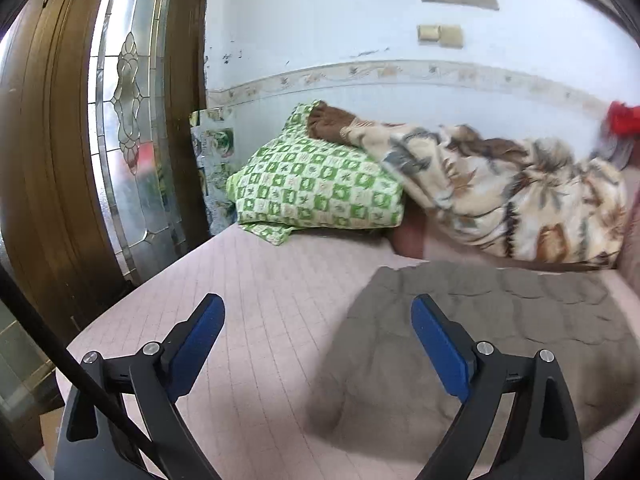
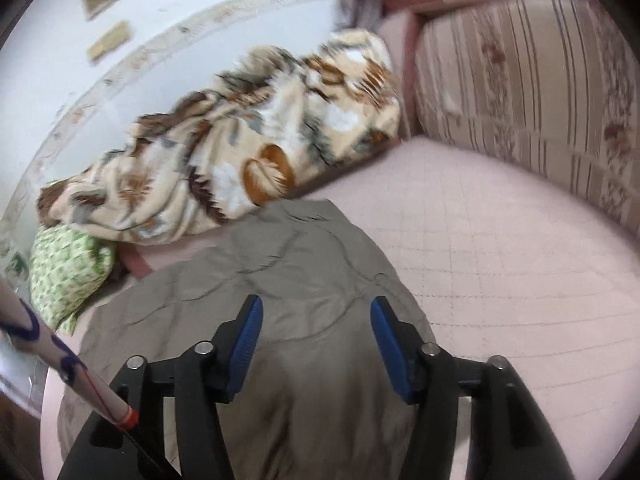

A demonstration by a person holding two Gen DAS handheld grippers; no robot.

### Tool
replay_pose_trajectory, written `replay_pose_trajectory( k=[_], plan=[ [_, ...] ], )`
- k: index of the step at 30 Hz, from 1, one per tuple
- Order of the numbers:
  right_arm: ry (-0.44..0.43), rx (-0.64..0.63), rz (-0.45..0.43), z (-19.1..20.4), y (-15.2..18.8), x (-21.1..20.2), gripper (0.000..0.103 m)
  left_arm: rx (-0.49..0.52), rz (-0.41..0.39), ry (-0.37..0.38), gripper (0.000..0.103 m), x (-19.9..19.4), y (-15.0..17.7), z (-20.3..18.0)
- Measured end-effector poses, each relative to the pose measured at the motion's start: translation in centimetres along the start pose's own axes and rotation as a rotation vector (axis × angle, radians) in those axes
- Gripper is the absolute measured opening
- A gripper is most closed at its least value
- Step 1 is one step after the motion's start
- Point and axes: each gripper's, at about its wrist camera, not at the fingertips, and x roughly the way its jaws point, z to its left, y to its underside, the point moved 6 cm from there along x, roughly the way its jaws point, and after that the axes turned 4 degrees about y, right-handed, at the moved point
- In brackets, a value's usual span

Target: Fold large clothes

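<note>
The grey quilted garment (image 2: 288, 280) is spread flat on the pink bed cover (image 2: 500, 260). The right gripper (image 2: 316, 340) is held released directly over it. The left gripper (image 1: 318, 340), also released and empty, is seen beside the garment's left edge, so the right hand is judged nearer.

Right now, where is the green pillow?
The green pillow lies at the far end of the bed by the wooden door, half under the flowery blanket. In the right wrist view it shows far left.

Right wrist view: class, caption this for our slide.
Open right gripper above a grey-brown quilted garment on a pink bed.
</note>
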Motion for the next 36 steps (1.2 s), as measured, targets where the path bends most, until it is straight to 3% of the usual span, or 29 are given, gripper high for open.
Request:
replay_pose_trajectory(
  k=[3,8,11,15,19,22,28,36],
  plan=[
    [-0.016,-0.069,-0.05,1.5,1.8,-4.5,0.076,0.019,0.014,0.049,0.096,-3.5,0.6,-0.2],
    [-0.024,-0.183,-0.026,2.6,7.8,-9.8,0.082,0.025,0.056,0.179,0.096,-8.4,2.5,-1.0],
    [-0.022,-0.227,0.034,2.3,11.9,-11.3,0.082,-0.037,0.145,0.31,0.096,-10.4,4.9,-1.5],
    [-0.009,-0.263,0.095,1.1,16.3,-12.8,0.082,-0.031,0.291,0.383,0.096,-11.2,9.1,-3.0],
    [0.037,-0.293,0.123,-0.4,19.2,-14.0,0.082,0.037,0.413,0.351,0.096,-11.8,13.8,-4.5],
    [0.064,-0.294,0.135,-1.4,20.4,-14.8,0.083,0.083,0.463,0.331,0.096,-12.4,16.0,-5.4],
    [0.111,-0.279,0.182,-3.0,22.2,-15.1,0.084,0.108,0.44,0.303,0.096,-13.9,16.4,-5.4],
    [0.115,-0.312,0.177,-2.5,22.6,-16.1,0.084,0.09,0.385,0.257,0.096,-14.6,14.9,-3.9]
  ],
)
